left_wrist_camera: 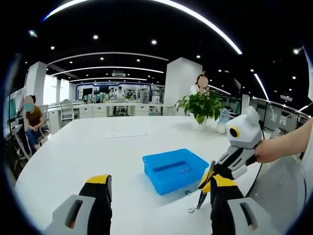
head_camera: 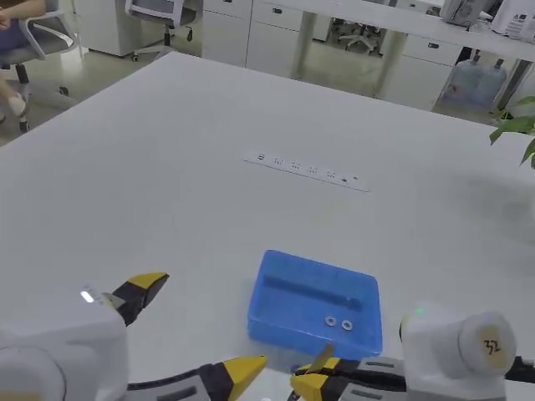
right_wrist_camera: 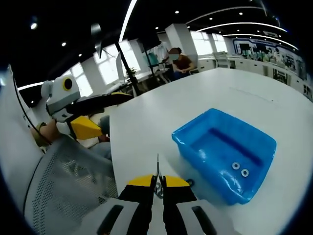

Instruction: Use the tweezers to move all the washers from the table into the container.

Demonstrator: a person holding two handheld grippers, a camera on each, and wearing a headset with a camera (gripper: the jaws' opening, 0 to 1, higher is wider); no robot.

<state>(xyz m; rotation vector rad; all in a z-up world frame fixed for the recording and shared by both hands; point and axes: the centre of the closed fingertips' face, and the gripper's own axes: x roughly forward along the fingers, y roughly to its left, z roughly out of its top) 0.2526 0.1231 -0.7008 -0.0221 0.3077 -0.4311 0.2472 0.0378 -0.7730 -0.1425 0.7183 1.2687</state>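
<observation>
Two loose washers (left_wrist_camera: 191,210) lie on the white table (head_camera: 209,167) just beside the near wall of the blue container (head_camera: 313,305), and two stored washers (head_camera: 331,321) rest on its floor towards that same wall. The container is set close to the table's near edge, with little bare surface left on that side. Beyond it a wide stretch of open tabletop is seen, broken by a flush socket strip (head_camera: 305,170) well away from the work.

The tweezers (left_wrist_camera: 201,196) are clamped between the closed jaws of the right gripper (right_wrist_camera: 157,182) and point down at the table beside the loose washers. Whether their tips touch a washer cannot be told, as they are too thin in the left gripper view. The left gripper (head_camera: 203,324) is held above the table to the left of the container, its jaws spread wide and nothing between them. A potted plant (left_wrist_camera: 200,105) stands at the far corner, and a mesh chair (right_wrist_camera: 73,186) is seen against the near edge.
</observation>
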